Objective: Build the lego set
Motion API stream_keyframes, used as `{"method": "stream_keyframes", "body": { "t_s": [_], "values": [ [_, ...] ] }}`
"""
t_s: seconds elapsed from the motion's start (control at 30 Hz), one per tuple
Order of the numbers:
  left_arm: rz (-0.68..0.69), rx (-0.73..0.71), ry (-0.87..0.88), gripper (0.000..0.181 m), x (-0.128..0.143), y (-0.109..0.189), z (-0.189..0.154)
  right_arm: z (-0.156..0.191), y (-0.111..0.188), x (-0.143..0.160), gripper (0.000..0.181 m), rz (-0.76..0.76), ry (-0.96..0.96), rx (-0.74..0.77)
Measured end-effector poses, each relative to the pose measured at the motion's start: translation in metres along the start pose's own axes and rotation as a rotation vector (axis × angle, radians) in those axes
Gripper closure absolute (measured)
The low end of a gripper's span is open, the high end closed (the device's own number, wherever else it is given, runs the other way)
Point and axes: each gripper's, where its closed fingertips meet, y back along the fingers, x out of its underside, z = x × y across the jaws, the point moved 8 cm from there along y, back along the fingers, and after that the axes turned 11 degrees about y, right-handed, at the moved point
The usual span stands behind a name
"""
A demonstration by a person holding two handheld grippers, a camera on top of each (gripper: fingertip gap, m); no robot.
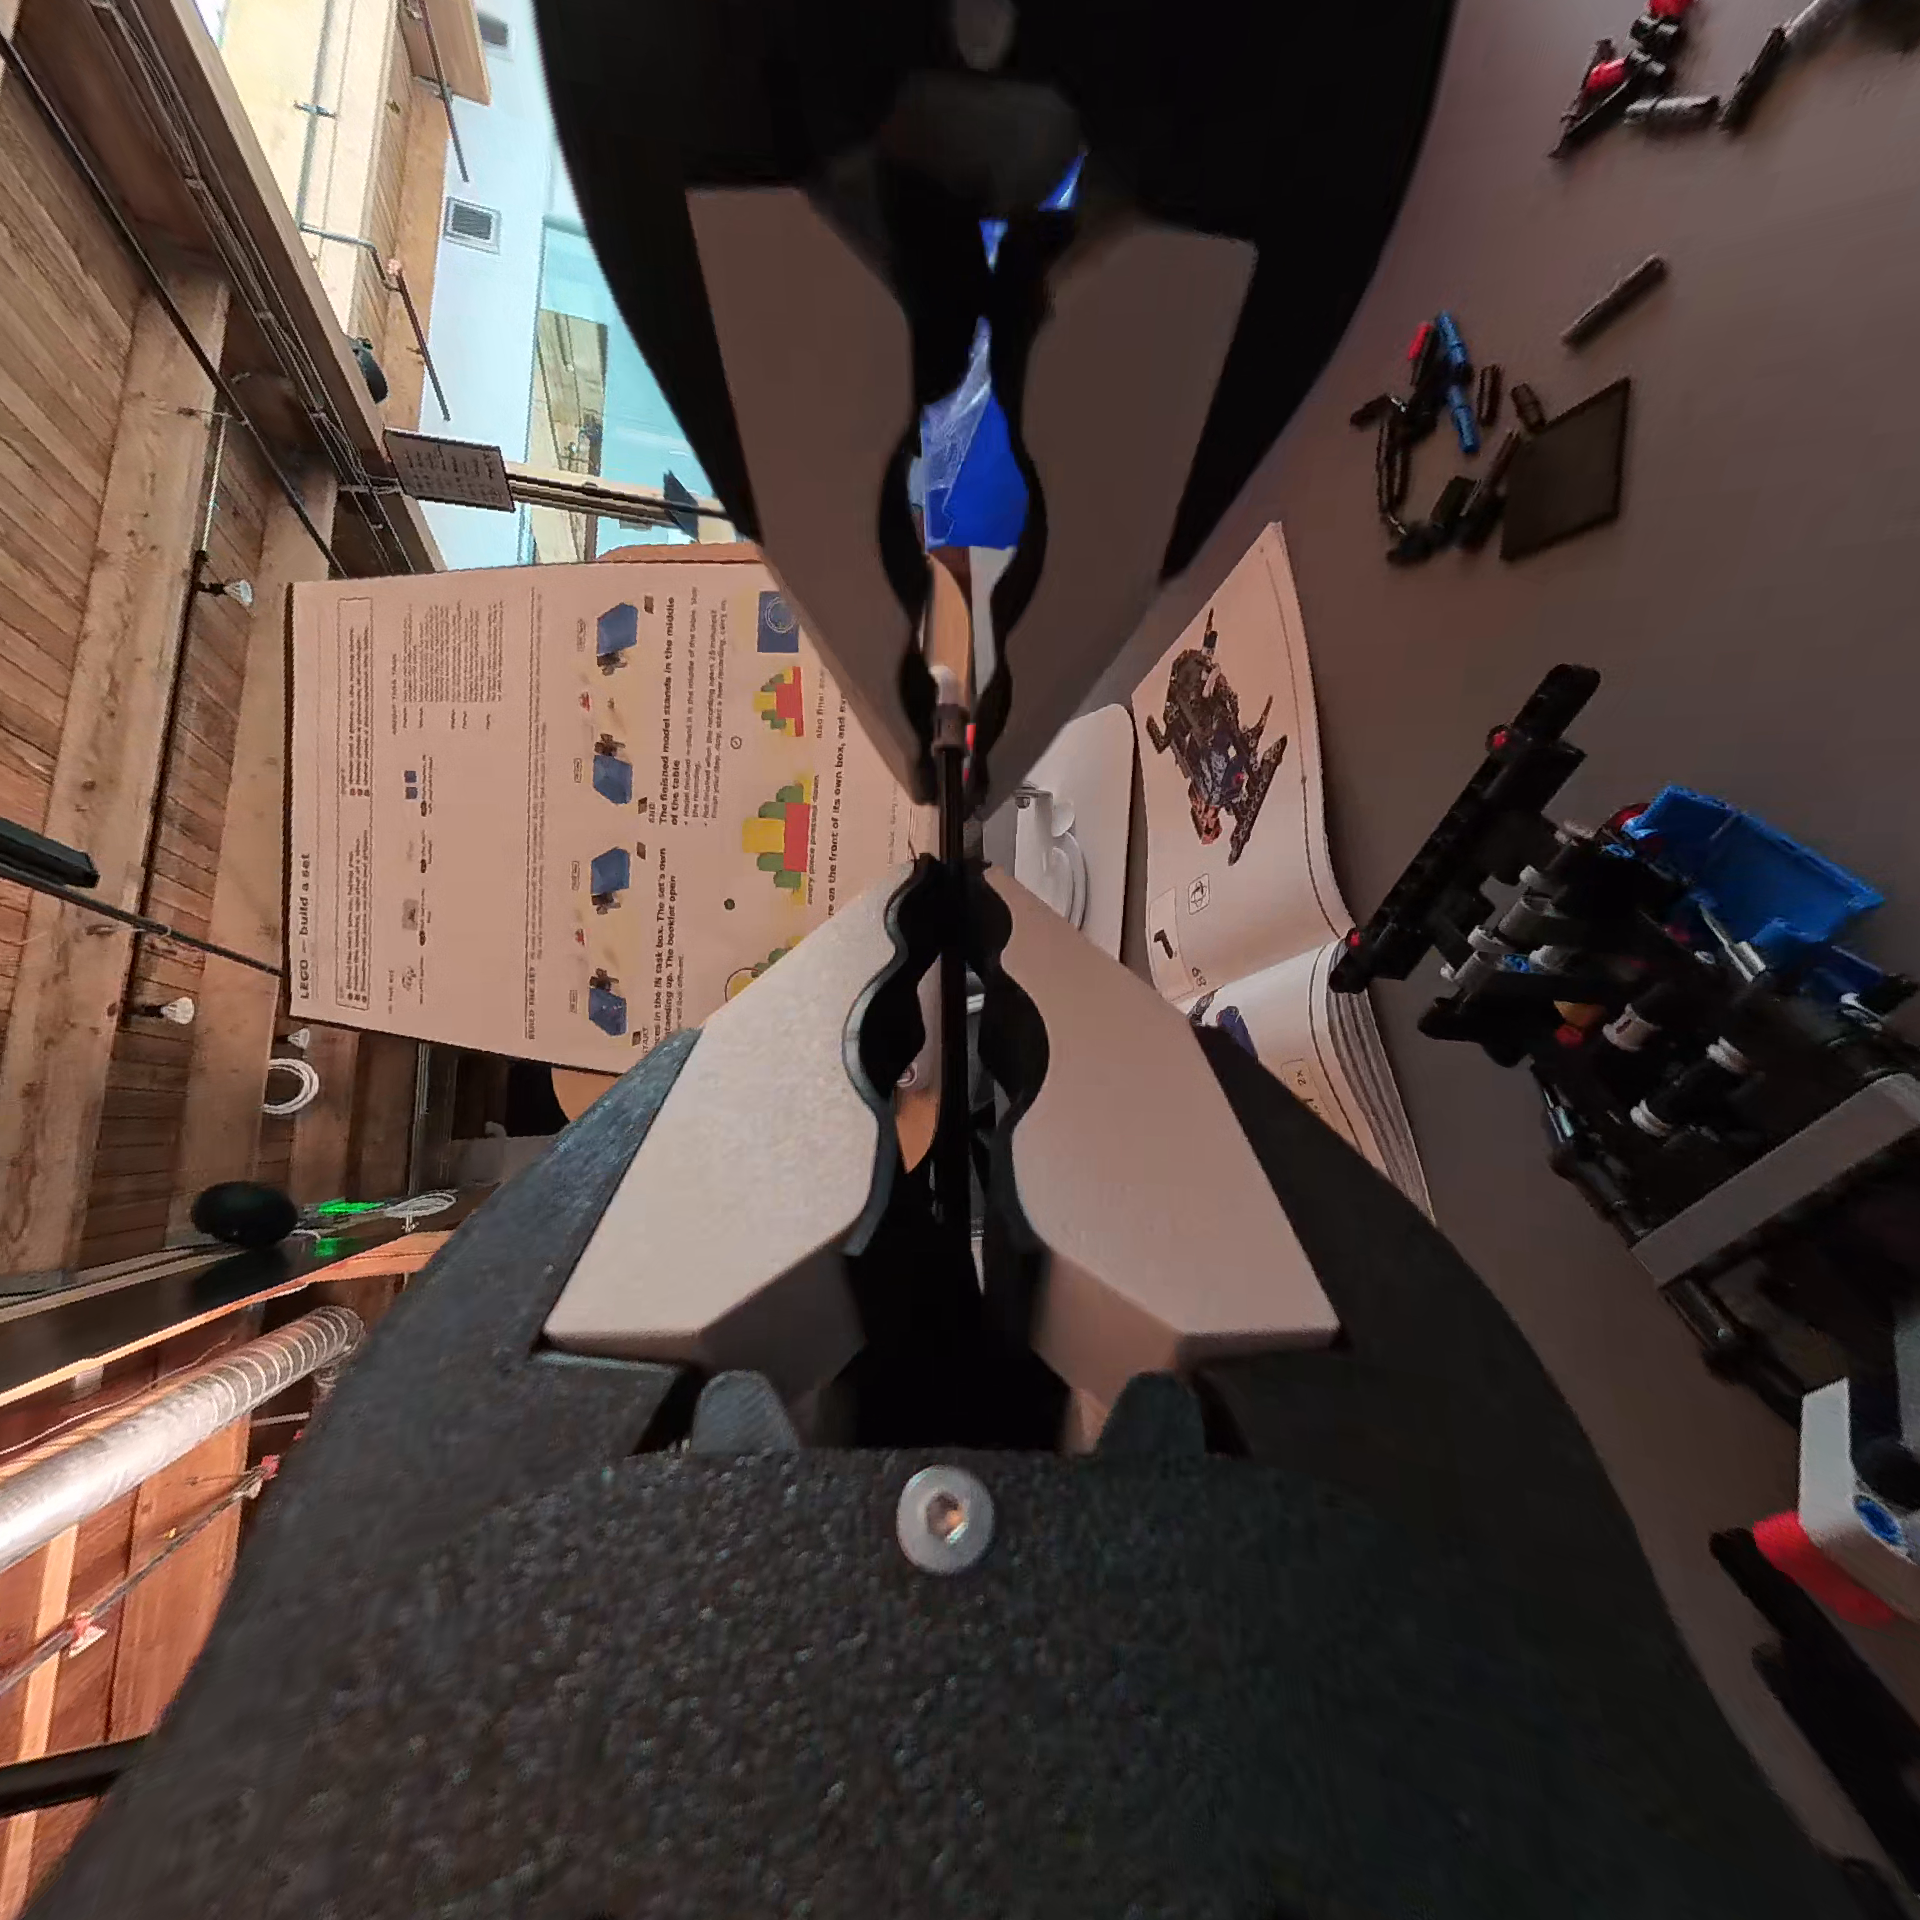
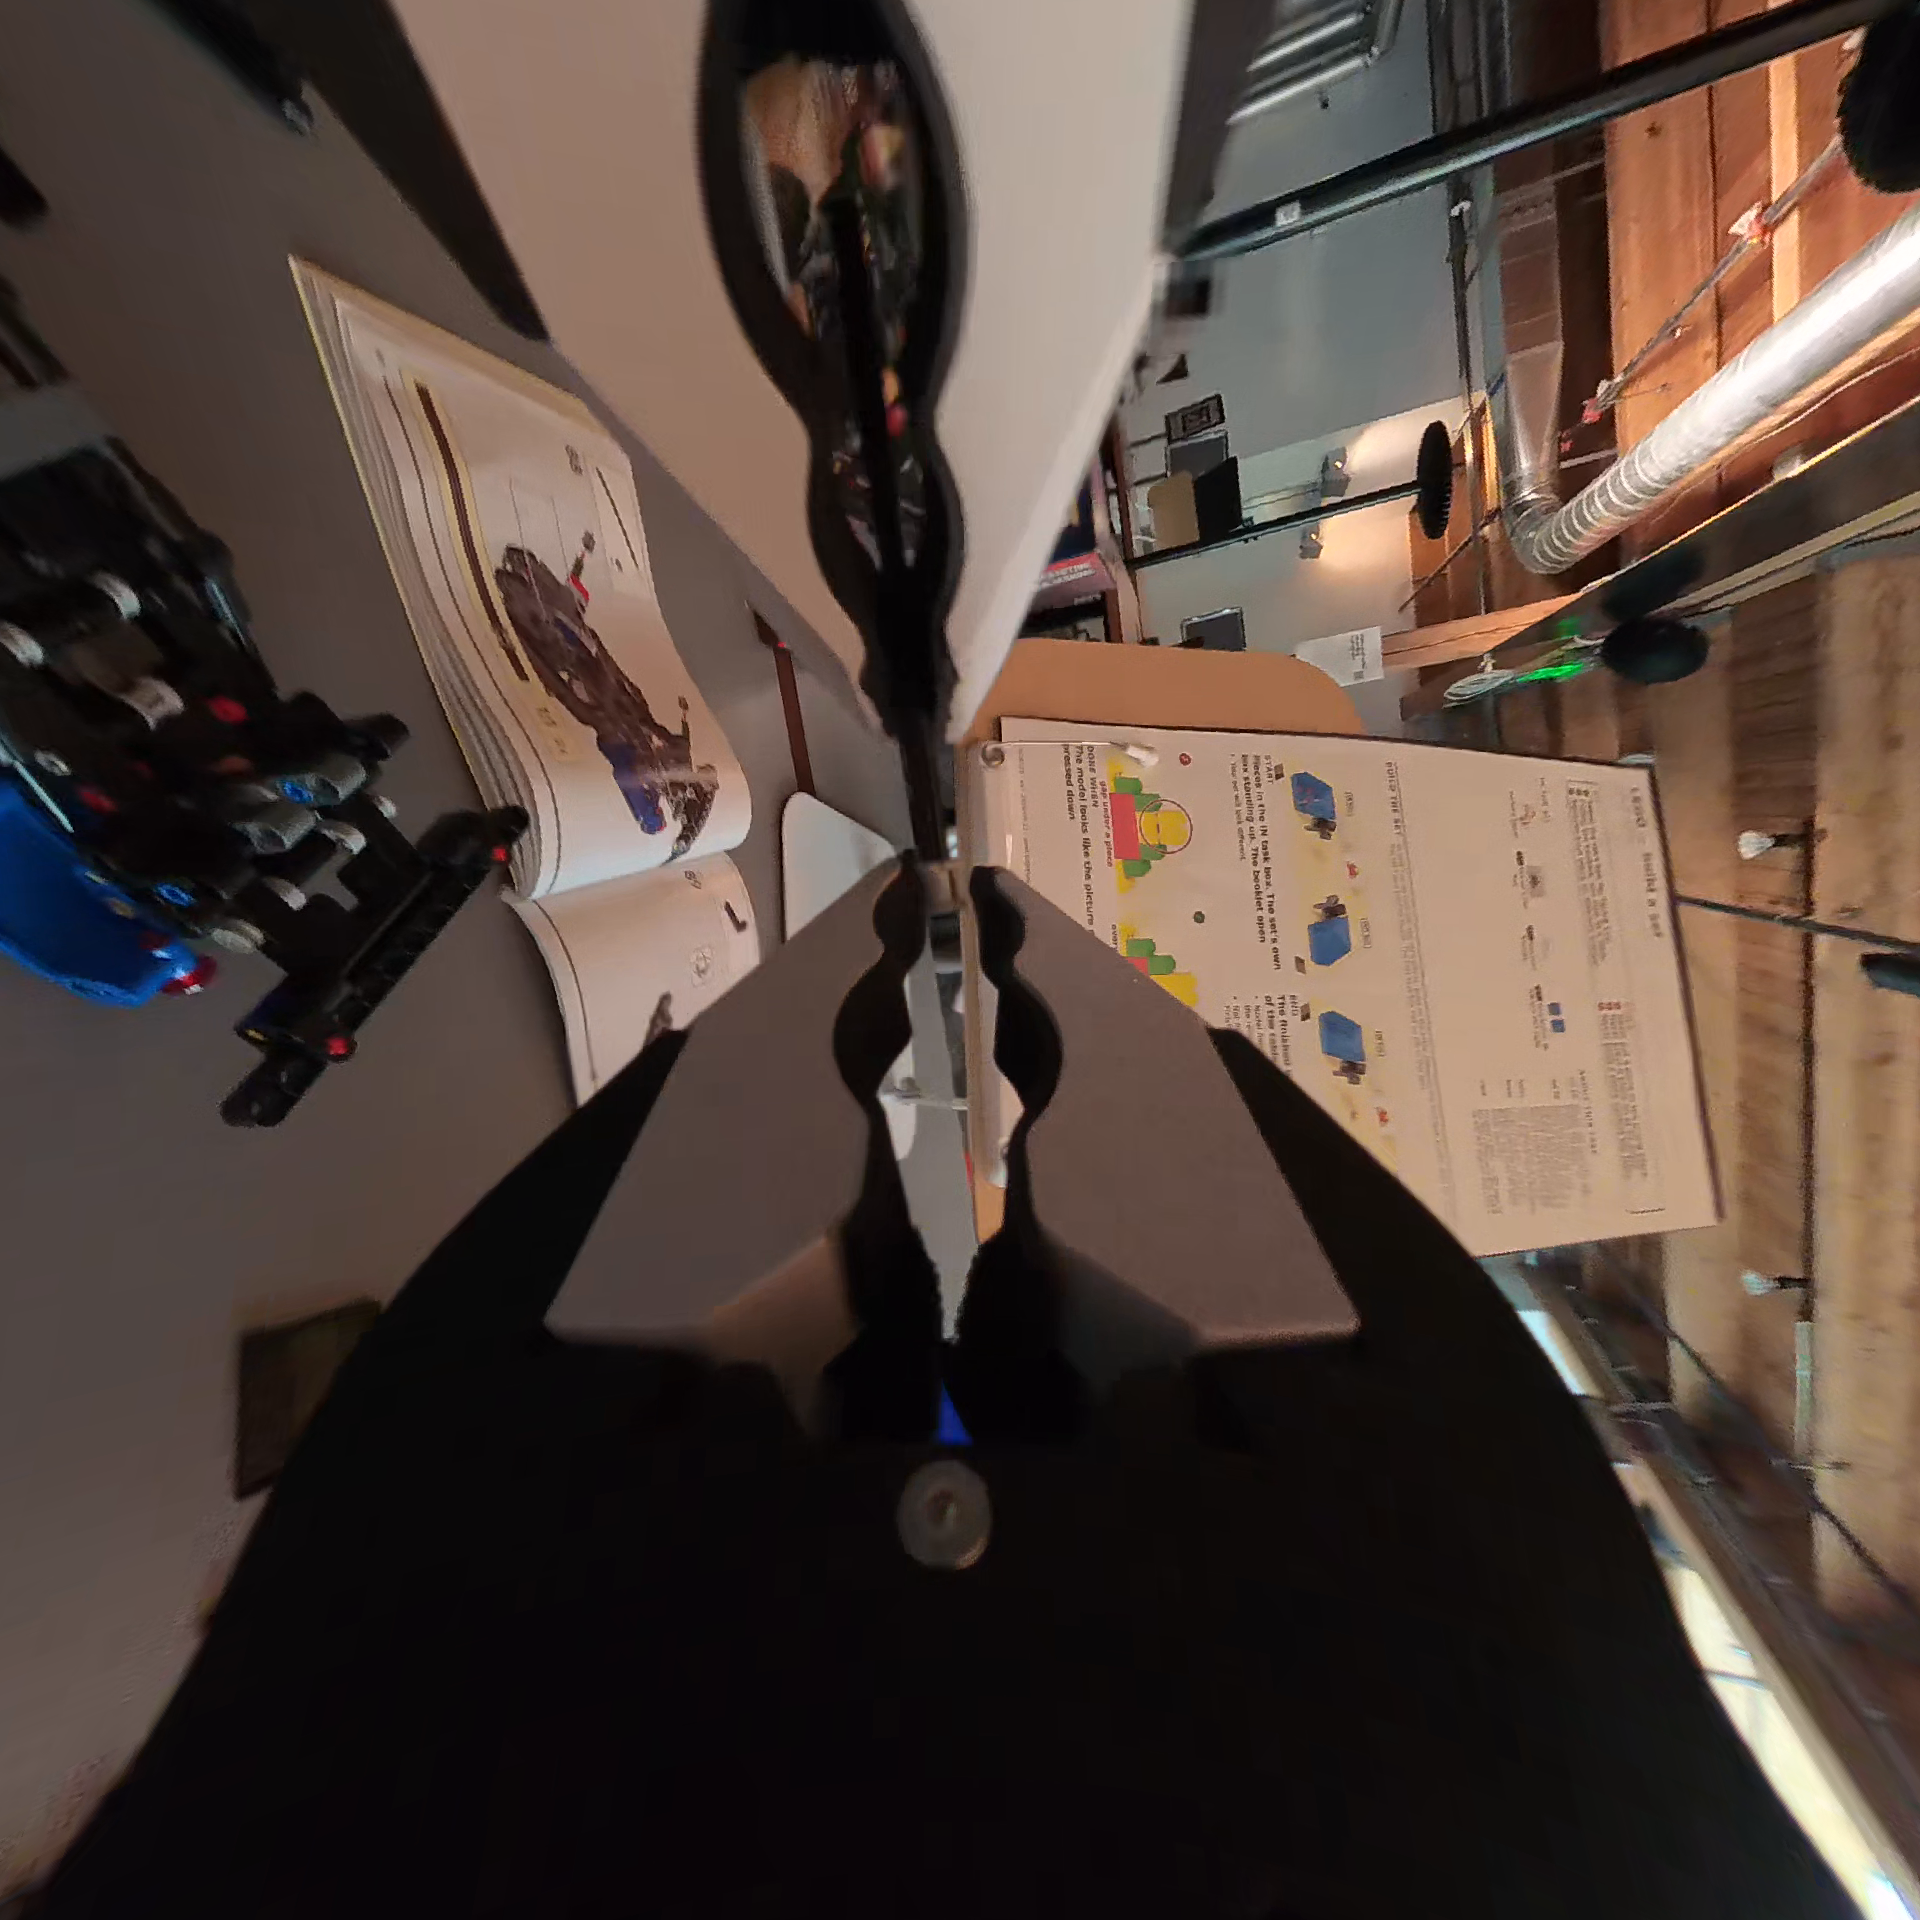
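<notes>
left gripper [image 1: 948, 868]: we see its fingers pinching a thin black axle [image 1: 951, 821], tip to tip with the right gripper.
right gripper [image 2: 940, 883]: our view has the fingers nearly together around the same axle [image 2: 923, 774]; real grip, we cannot tell.
model [image 1: 1621, 977]: black and blue, on the grey table [image 1: 1766, 582], touching the open booklet [image 1: 1236, 790].
loose parts [image 1: 1455, 436]: well apart from the model.
poster [image 1: 499, 821]: upright behind the table.

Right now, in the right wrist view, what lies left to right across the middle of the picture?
Blue and black lego model → open instruction booklet → thin black rod between the two hand-held grippers → printed task sheet → silver duct.
</notes>
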Motion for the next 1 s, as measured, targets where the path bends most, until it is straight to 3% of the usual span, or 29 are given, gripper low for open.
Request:
{"method": "stream_keyframes", "body": {
  "t_s": [0.27, 0.37, 0.7, 1.0],
  "values": [
    [0.003, 0.010, -0.030, 0.179, -0.006, -0.005, -0.010, 0.010, -0.011, -0.010, 0.181, 0.045, 0.141, 0.045],
    [-0.010, 0.017, -0.005, 0.179, -0.004, -0.003, -0.007, 0.007, -0.008, -0.007, 0.181, -0.003, 0.097, 0.045],
    [0.086, 0.011, -0.022, 0.179, 0.011, -0.005, 0.000, 0.008, -0.013, -0.005, 0.170, 0.078, 0.140, 0.097],
    [0.086, 0.003, -0.008, 0.180, 0.010, -0.005, 0.000, 0.012, -0.016, -0.007, 0.177, 0.101, 0.223, 0.125]
  ]
}}
